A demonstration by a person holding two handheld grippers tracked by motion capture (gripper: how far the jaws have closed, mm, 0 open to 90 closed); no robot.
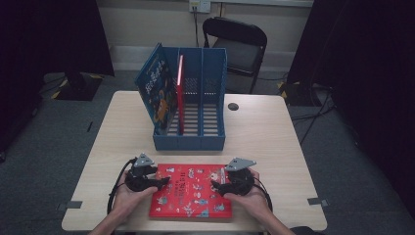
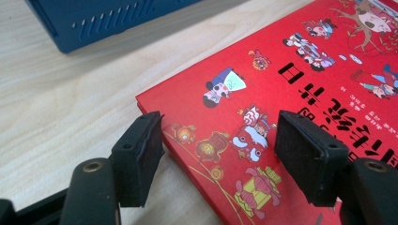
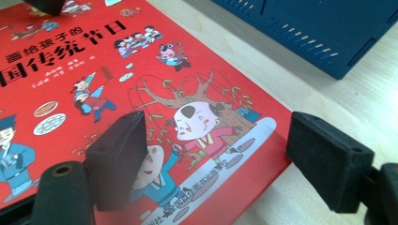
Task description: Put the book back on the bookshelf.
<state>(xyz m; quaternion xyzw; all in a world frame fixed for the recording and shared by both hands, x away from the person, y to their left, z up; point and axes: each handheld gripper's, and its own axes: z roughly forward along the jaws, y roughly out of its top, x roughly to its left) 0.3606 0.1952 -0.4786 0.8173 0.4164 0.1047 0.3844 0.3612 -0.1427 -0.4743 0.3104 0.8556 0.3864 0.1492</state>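
Note:
A red picture book point(image 1: 191, 193) lies flat near the table's front edge. My left gripper point(image 1: 163, 182) is open at the book's left edge. In the left gripper view its jaws point(image 2: 220, 136) straddle the corner of the red book point(image 2: 300, 61), one on the bare wood and one over the cover. My right gripper point(image 1: 216, 186) is open at the book's right side. In the right gripper view it point(image 3: 220, 140) spans the right edge of the cover point(image 3: 94, 61). Neither gripper holds anything.
A blue three-slot file holder point(image 1: 191, 139) stands mid-table, with a blue book point(image 1: 156, 93) leaning in its left slot and a thin red book point(image 1: 180, 88) upright beside it. A black chair point(image 1: 240, 44) stands behind the table point(image 1: 264, 132). A round cable hole point(image 1: 233, 106) sits right of the holder.

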